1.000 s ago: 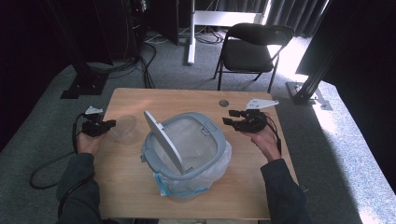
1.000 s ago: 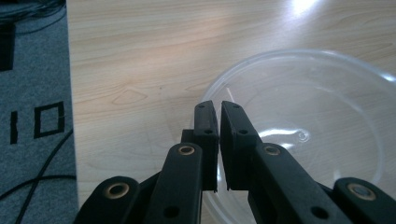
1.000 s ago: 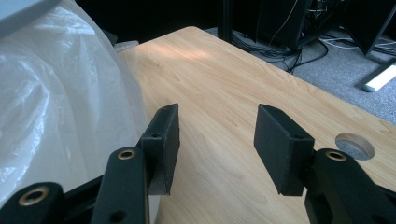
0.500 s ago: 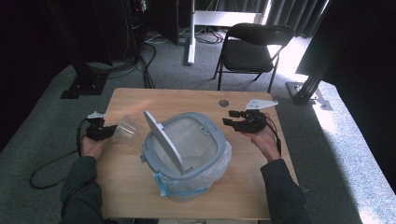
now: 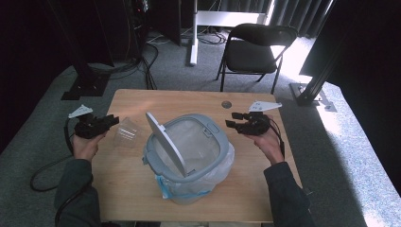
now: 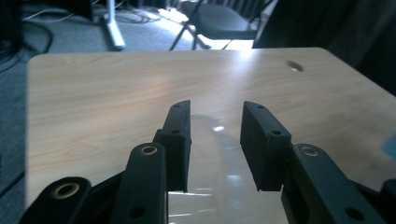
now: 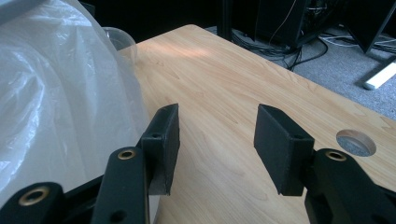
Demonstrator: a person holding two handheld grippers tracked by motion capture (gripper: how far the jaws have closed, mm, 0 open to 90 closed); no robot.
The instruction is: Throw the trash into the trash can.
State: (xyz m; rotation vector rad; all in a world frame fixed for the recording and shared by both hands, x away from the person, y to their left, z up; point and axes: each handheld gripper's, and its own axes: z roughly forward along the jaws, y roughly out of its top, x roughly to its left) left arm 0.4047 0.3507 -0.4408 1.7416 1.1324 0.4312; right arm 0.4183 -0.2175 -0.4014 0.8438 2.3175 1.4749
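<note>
Left gripper [image 5: 109, 121]: near left, jaws parted, pointing right.
Right gripper [image 5: 231, 120]: far right, jaws wide apart, pointing left.
Forearms: both enter from the near edge.

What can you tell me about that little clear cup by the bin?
The clear plastic cup looks thin and see-through, with a wide round rim. It lies tipped on its side on the wooden table, left of the grey lidded bin. The left gripper reaches for it, jaws open; in the left gripper view the cup sits between them. Contact is unclear.
</note>
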